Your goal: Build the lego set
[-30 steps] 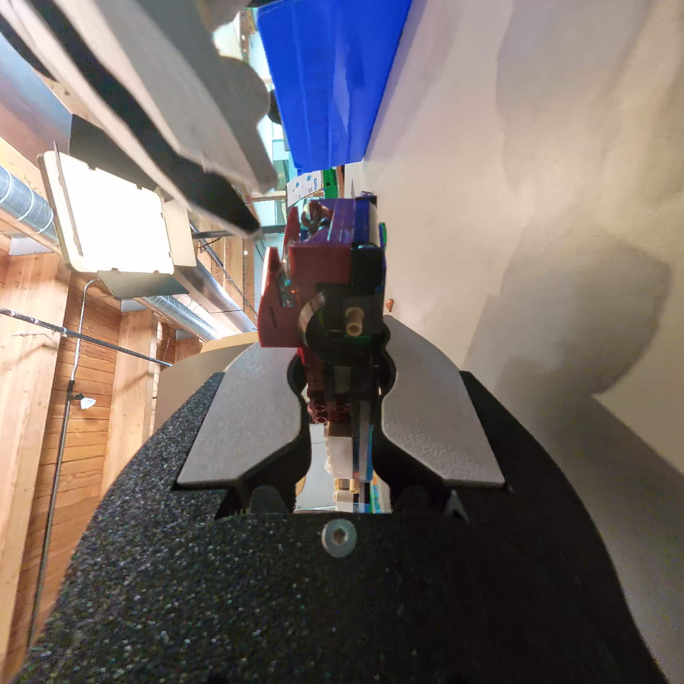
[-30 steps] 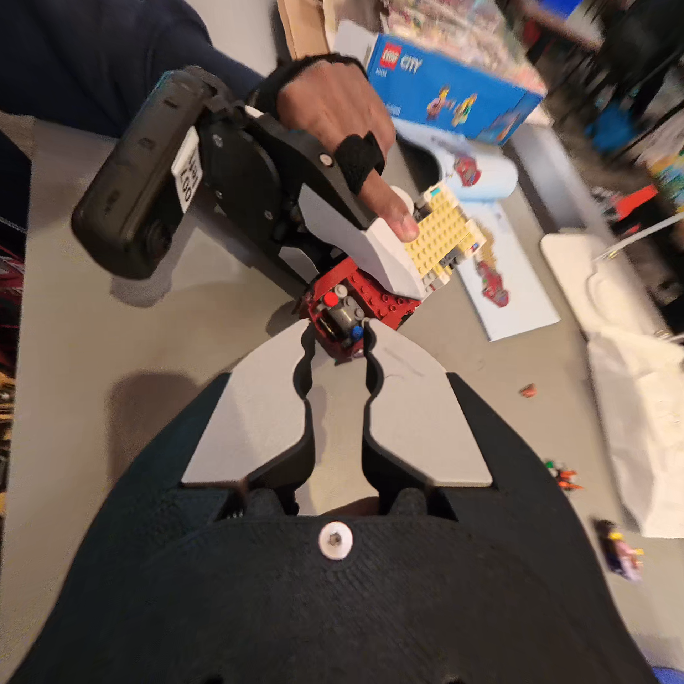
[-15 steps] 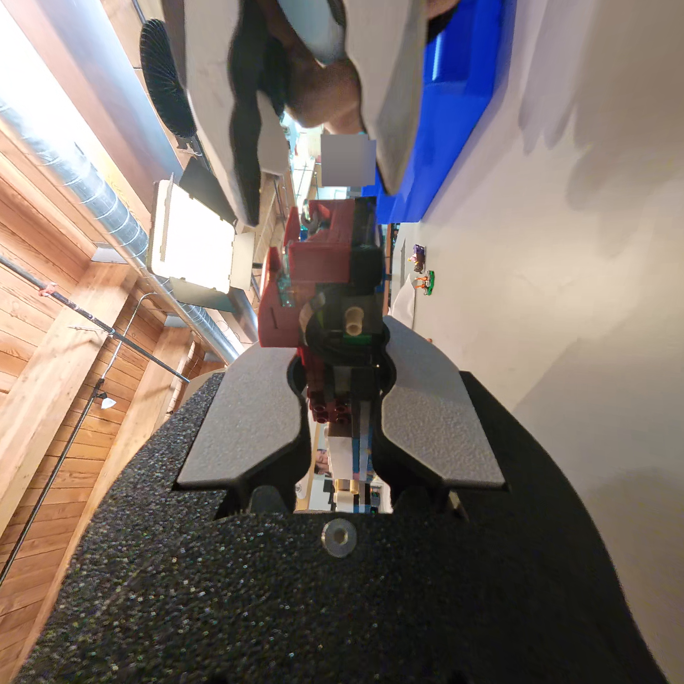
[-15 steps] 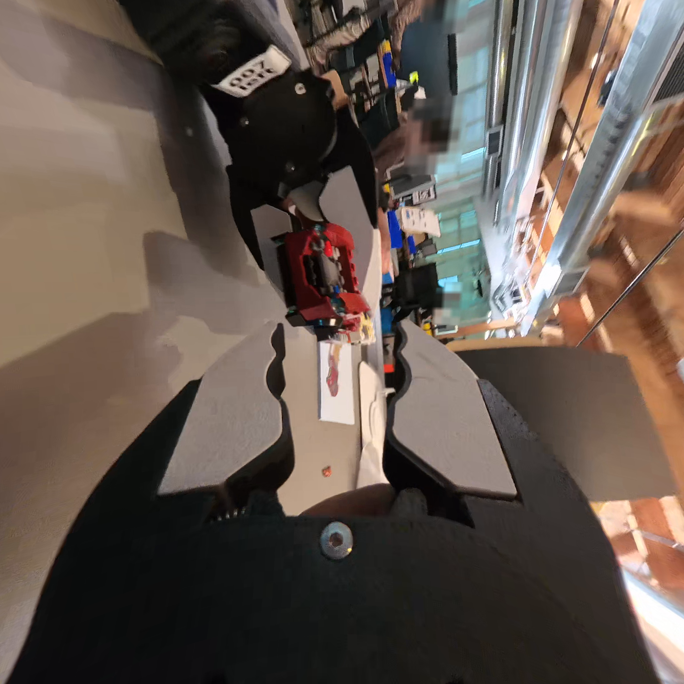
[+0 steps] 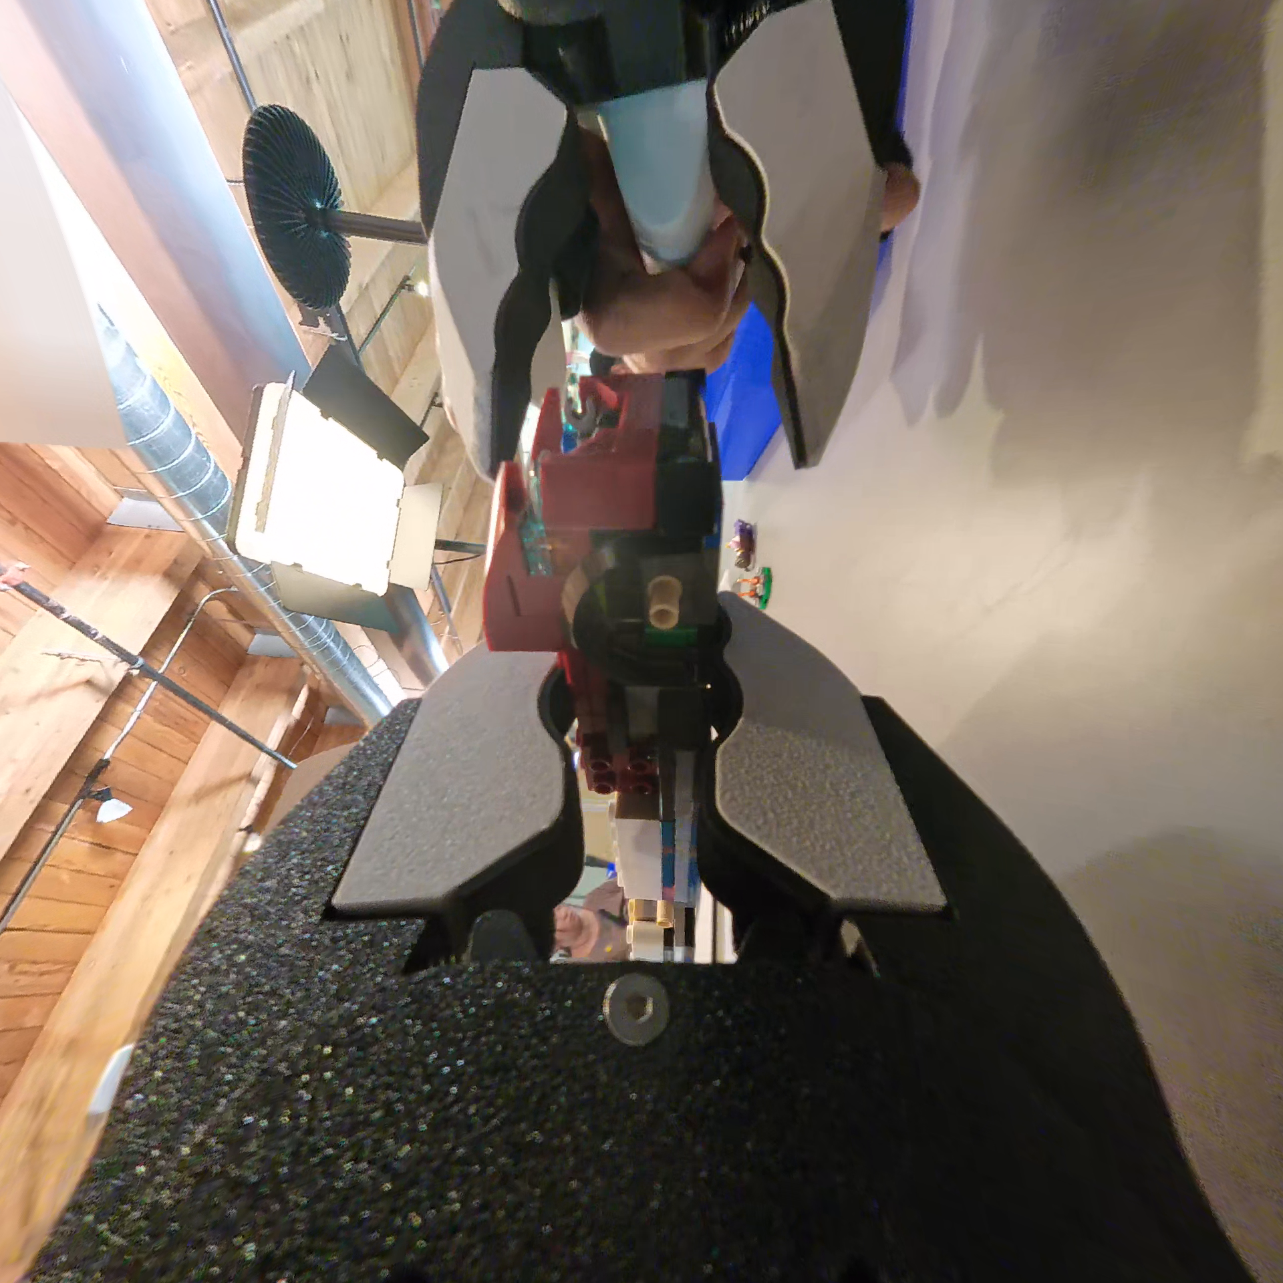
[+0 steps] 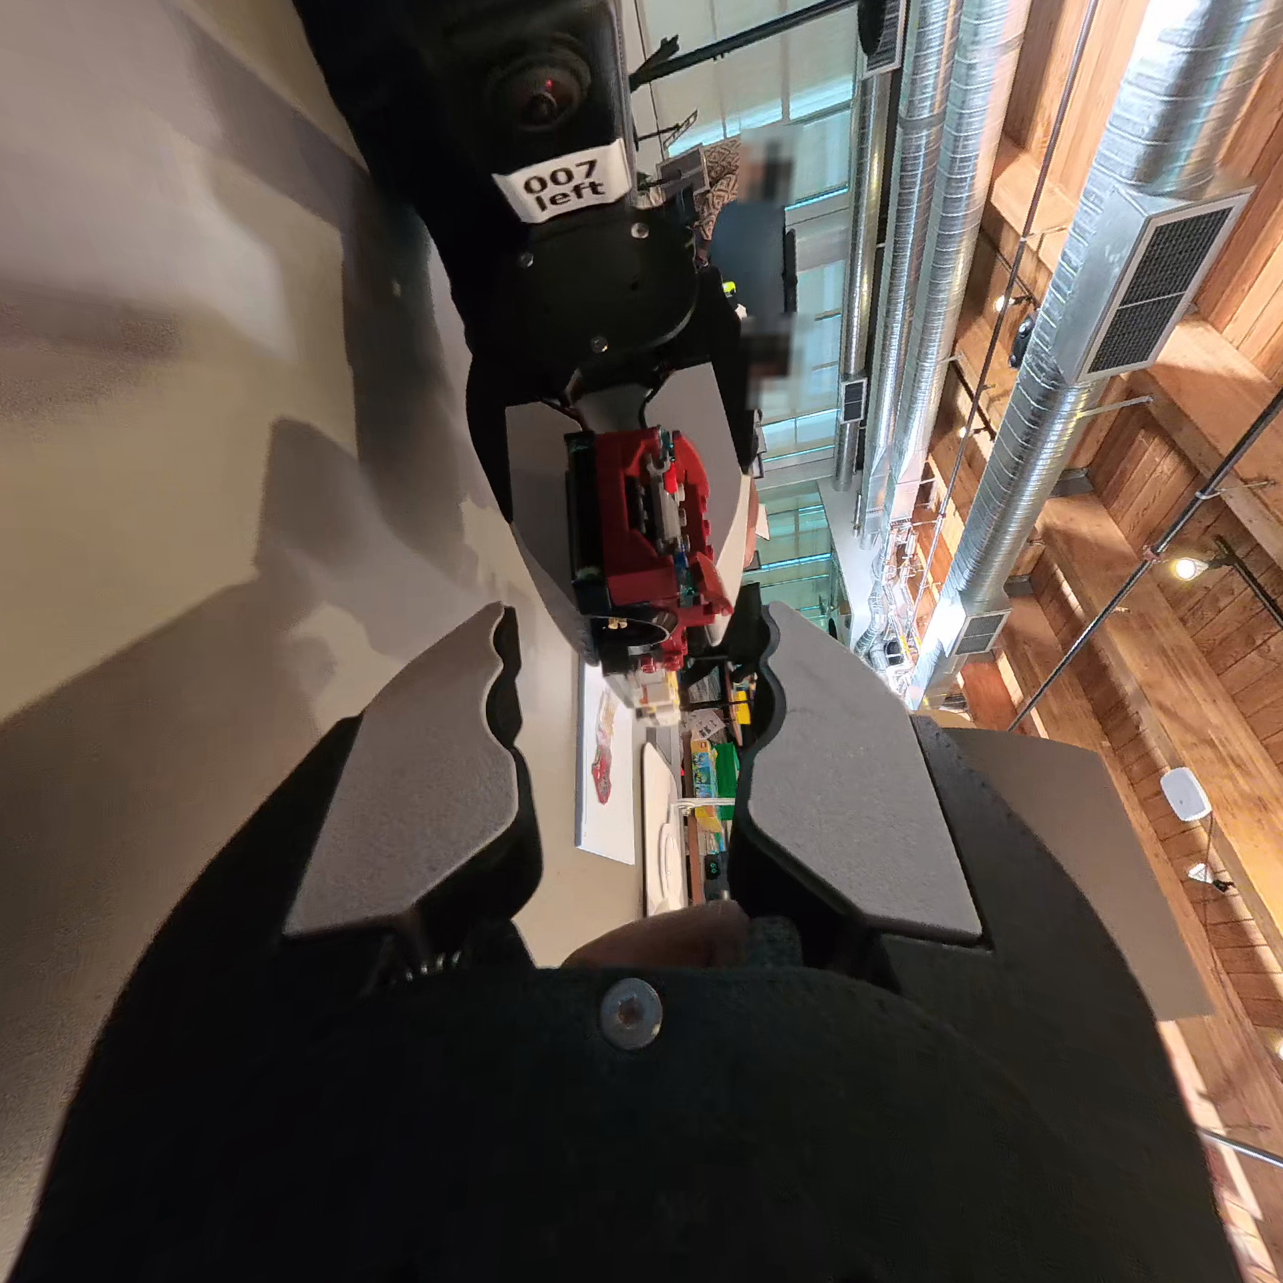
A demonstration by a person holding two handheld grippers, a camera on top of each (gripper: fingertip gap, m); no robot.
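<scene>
Pinching a little brick-built model (image 5: 597, 500) is what the left tool (image 5: 639, 646) is seen doing: both grey fingers are pressed in on the black lower part. The dark red bodywork sticks out past the tips, and a pale peg (image 5: 663, 604) is pointed back at the camera. White and blue bricks at the model's other end are tucked down between the finger roots.

The right tool (image 6: 635, 618) is brought in nose to nose with the left one and is spread wide. The free end of the model is framed between its tips but isn't gripped. A clear gap is seen on the bench side. On the other side the red flap sits just beside the pad, and contact there can't be made out.

Everything is held up off the grey bench (image 5: 1041, 416), and both tools are rolled onto their sides, so the bench runs up one edge of each view. A hand (image 5: 659, 312) is glimpsed behind the right tool. Further out on the bench, a blue box (image 5: 746, 389), a couple of tiny loose figures (image 5: 746, 548) and a printed booklet (image 6: 604, 764) are left lying. Wooden walls and silver ducts (image 6: 1041, 416) fill the rest.
</scene>
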